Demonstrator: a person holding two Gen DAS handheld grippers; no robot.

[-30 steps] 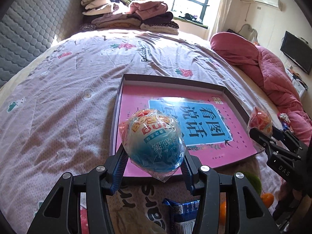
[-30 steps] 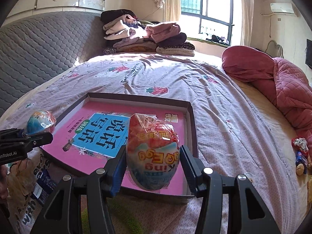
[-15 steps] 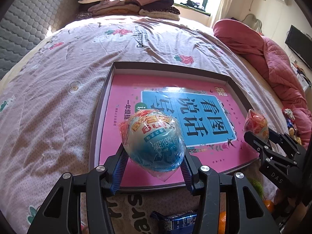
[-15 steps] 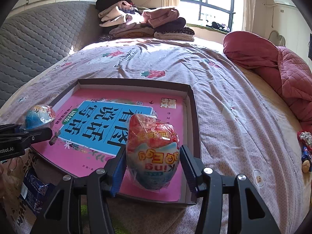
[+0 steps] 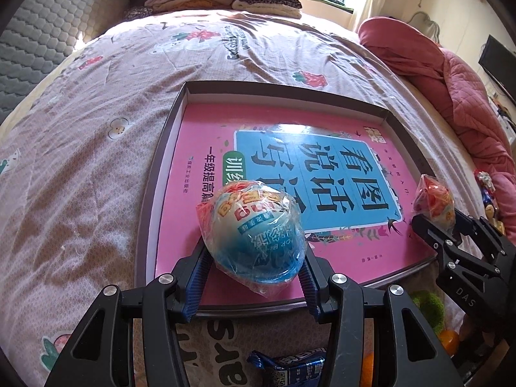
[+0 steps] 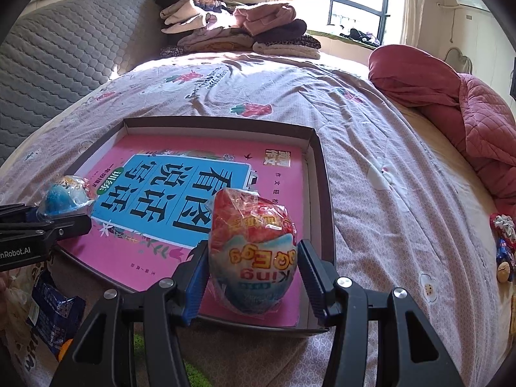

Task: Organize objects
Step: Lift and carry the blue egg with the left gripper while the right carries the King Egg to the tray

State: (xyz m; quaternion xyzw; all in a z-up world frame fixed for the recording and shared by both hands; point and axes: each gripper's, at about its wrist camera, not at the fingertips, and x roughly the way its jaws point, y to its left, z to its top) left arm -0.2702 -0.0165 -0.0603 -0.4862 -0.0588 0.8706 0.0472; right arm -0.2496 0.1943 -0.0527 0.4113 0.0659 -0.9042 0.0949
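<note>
We have carried both eggs forward over the box [image 5: 151,193]: left gripper [image 5: 254,258] clamps the blue egg [image 5: 254,225], right gripper [image 6: 251,267] the red egg [image 6: 251,248]. Releasing looks next.

2 wrapped eggs [image 5: 254,238] [image 6: 251,254], 1 box [image 5: 154,174], 1 book [image 5: 290,161]

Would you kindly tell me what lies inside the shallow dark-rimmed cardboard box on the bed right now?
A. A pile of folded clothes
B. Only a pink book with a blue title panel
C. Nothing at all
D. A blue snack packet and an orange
B: the shallow dark-rimmed box holds only the pink book; both plastic-wrapped toy eggs, blue and red, are gripped above it.
</note>
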